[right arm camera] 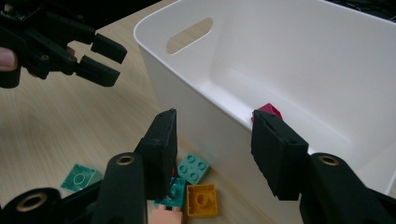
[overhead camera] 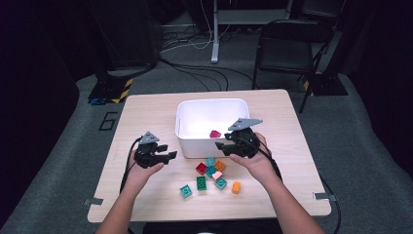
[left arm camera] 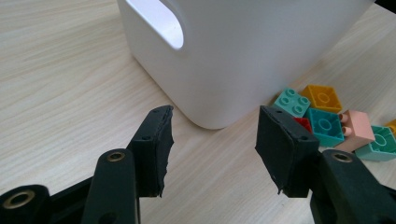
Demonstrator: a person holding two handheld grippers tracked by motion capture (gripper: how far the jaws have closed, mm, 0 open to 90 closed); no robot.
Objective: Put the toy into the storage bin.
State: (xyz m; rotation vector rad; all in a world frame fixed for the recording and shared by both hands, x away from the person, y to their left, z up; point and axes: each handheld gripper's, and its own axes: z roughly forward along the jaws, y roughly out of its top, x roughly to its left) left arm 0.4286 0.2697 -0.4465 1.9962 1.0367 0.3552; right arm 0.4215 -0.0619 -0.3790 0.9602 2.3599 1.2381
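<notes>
A white bin (overhead camera: pixel 187 141) stands in the middle of the table with a magenta brick (overhead camera: pixel 215 133) inside. Several loose bricks lie in front of it, among them a red brick (overhead camera: pixel 201 168), an orange brick (overhead camera: pixel 236 187) and a teal brick (overhead camera: pixel 185 190). My left gripper (overhead camera: pixel 169 156) hovers left of the bin's front corner, open and empty (left arm camera: pixel 215 149). My right gripper (overhead camera: pixel 223 142) hangs over the bin's front wall, also open with nothing between its pads (right arm camera: pixel 215 149). The magenta brick (right arm camera: pixel 268 111) lies just beyond its right jaw.
The bin's near corner (left arm camera: pixel 210 93) and a handle slot (left arm camera: pixel 163 25) face the left gripper. Teal, orange and pink bricks (left arm camera: pixel 356 129) cluster to its right. Bare wood lies at the left of the table (overhead camera: pixel 131 126). A folding chair (overhead camera: pixel 287 44) stands behind.
</notes>
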